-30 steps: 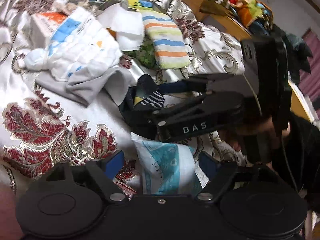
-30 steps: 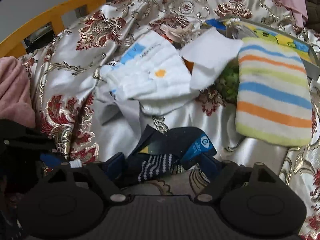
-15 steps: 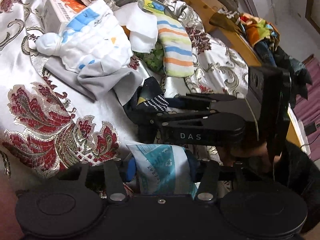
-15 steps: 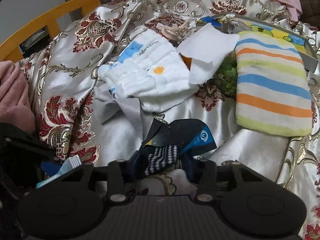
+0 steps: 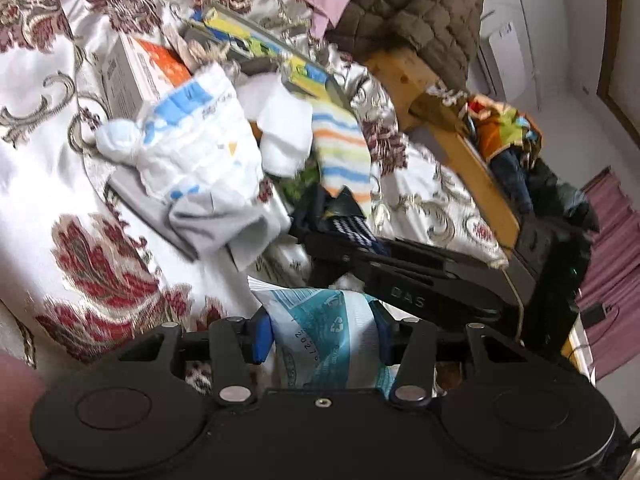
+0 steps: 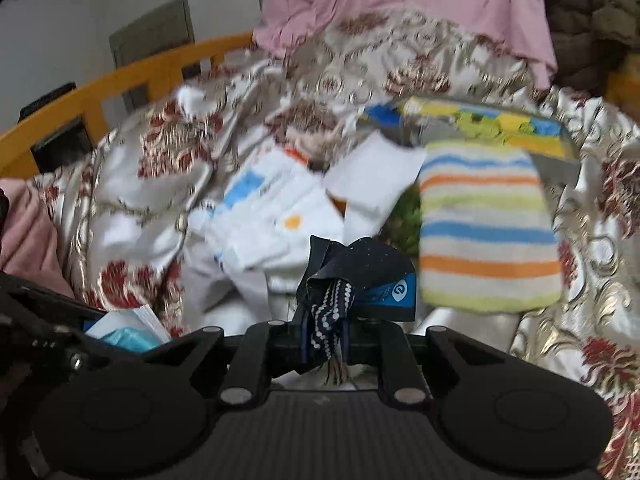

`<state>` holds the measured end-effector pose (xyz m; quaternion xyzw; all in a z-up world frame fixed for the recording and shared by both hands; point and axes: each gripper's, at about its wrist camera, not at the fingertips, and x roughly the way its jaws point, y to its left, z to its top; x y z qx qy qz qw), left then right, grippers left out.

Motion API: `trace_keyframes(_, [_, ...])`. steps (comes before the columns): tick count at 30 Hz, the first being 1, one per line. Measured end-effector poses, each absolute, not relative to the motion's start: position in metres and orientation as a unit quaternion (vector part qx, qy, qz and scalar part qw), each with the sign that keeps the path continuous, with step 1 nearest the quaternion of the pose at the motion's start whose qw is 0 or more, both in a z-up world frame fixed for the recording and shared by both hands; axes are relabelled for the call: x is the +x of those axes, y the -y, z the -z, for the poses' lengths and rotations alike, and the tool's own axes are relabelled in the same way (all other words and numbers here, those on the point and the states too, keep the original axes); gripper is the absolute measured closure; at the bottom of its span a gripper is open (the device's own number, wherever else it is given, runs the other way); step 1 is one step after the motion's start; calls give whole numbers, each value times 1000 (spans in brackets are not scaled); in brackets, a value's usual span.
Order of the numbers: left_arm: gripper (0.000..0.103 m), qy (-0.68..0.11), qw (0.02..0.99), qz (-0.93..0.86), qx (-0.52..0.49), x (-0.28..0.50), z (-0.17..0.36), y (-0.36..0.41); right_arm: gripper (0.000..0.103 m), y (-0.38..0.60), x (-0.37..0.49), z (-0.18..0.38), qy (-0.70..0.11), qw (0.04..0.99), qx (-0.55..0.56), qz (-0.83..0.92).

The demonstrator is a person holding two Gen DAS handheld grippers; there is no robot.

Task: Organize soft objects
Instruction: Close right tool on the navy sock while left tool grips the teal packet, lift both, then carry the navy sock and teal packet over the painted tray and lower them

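dark sock (image 6: 352,276) bunched, teal packet (image 5: 324,336) upright

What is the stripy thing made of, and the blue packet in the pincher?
The stripy cloth looks like fluffy terry towel: its orange, blue and green bands have a fuzzy, matte nap. The blue packet in the left gripper seems thin plastic film: glossy, crinkled, with printed marks. Probably soft inside, but that's hidden.

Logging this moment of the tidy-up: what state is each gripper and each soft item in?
Left gripper: shut on the tissue pack.
Right gripper: jaws just closing, shut on the dark sock, bunched.
Striped towel: lying folded.
White cloth: crumpled, lying loose.
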<state>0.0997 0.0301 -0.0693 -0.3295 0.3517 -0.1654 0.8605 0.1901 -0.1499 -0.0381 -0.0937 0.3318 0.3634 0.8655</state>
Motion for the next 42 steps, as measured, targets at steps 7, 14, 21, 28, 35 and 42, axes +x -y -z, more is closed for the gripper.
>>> trace_keyframes(7, [53, -306, 887, 135, -318, 109, 44, -40, 86, 151, 185, 13, -272, 889, -104, -354])
trace_keyframes(14, [53, -259, 917, 117, -281, 153, 12, -53, 86, 154, 209, -17, -231, 907, -98, -340])
trace_keyframes(21, [52, -217, 939, 104, -247, 222, -14, -71, 86, 147, 256, -35, -208, 919, -80, -325])
trace_keyframes(28, [52, -201, 954, 98, -198, 314, -22, -79, 85, 141, 328, -34, -213, 927, -64, -301])
trace_keyframes(35, [52, -213, 956, 94, -180, 421, -1, -77, 85, 129, 416, -18, -229, 934, -47, -271])
trace_keyframes(42, [52, -258, 945, 82, -182, 507, 23, -77, 85, 121, 491, 2, -268, 932, -37, -242])
